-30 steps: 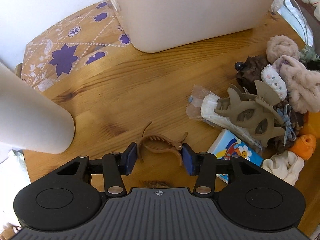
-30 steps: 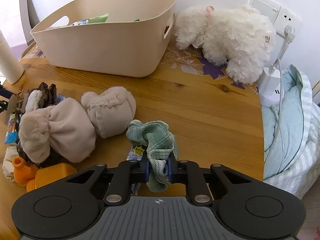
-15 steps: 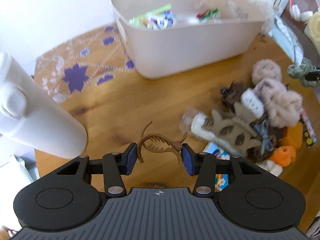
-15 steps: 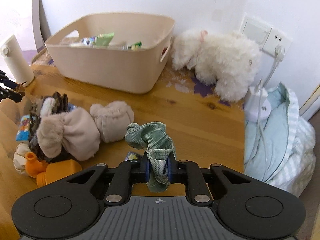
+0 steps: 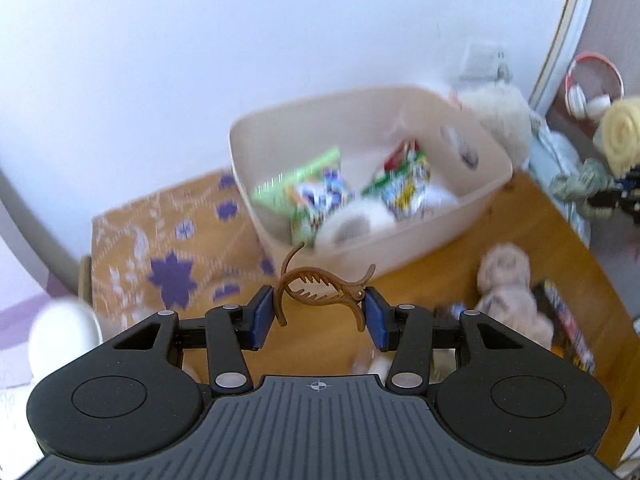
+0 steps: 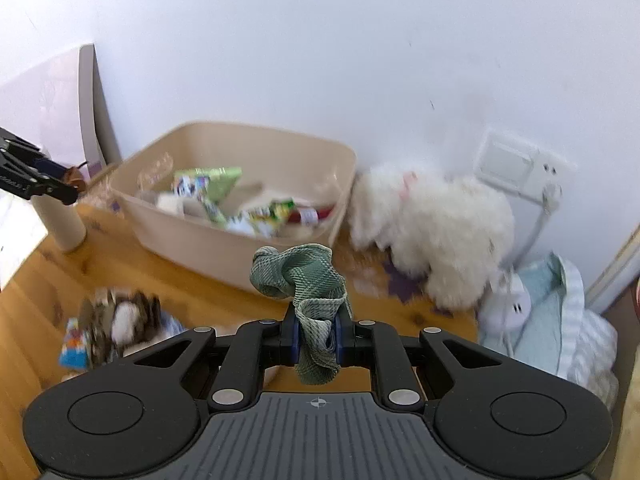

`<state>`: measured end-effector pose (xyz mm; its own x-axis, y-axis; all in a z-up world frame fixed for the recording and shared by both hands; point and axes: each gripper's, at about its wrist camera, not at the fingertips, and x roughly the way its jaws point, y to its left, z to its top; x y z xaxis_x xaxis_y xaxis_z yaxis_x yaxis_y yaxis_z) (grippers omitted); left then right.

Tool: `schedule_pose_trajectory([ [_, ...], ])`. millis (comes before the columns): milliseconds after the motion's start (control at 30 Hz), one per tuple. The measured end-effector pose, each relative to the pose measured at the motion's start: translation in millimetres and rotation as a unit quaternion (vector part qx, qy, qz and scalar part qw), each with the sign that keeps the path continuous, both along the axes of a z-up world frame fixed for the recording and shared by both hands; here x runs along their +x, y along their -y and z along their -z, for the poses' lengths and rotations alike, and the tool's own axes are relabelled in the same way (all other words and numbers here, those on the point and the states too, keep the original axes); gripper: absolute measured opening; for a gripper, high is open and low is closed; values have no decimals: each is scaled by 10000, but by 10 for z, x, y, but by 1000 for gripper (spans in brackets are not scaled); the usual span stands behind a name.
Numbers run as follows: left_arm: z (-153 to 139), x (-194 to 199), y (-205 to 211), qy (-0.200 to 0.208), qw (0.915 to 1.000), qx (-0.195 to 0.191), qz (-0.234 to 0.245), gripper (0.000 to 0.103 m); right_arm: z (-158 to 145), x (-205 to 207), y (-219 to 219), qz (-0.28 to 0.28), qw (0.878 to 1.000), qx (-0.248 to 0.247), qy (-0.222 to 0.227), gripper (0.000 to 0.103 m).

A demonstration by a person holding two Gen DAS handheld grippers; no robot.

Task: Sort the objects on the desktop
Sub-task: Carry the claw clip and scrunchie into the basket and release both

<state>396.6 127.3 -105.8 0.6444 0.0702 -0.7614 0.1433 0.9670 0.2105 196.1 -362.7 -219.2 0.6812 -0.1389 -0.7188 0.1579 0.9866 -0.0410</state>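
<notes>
Presently both claws hold items above the counter, short of the bin.

Your left claw stands about half open, its blue pads clamped on the ends of a brown hair clip, which is clear of the counter. Your right claw is nearly closed, pinching a green plaid scrunchie that droops below the pads. The beige bin, well apart from both, already holds snack packets. Risk, as I judge it: the clip is held only at its curved tips and could spring or twist free; the scrunchie's loose loop could snag the bin rim. Blur leaves all packet print unreadable; no brand or label can be confirmed.
</notes>
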Motion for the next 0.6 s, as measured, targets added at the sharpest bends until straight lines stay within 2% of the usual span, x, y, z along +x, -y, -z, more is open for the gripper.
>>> schedule_pose_trajectory([
  [267,-235,379,314,361,9992,84,148,49,-162,488,-76,-86,9996,-44,265,15],
  [467,-162,655,482,461,9989,114,-9,49,-169,911,-161,-127,9997,-41,207,15],
  [600,-21,843,451,322,9985,-46,-434,49,-107,1182,-248,-166,9997,-150,128,15],
])
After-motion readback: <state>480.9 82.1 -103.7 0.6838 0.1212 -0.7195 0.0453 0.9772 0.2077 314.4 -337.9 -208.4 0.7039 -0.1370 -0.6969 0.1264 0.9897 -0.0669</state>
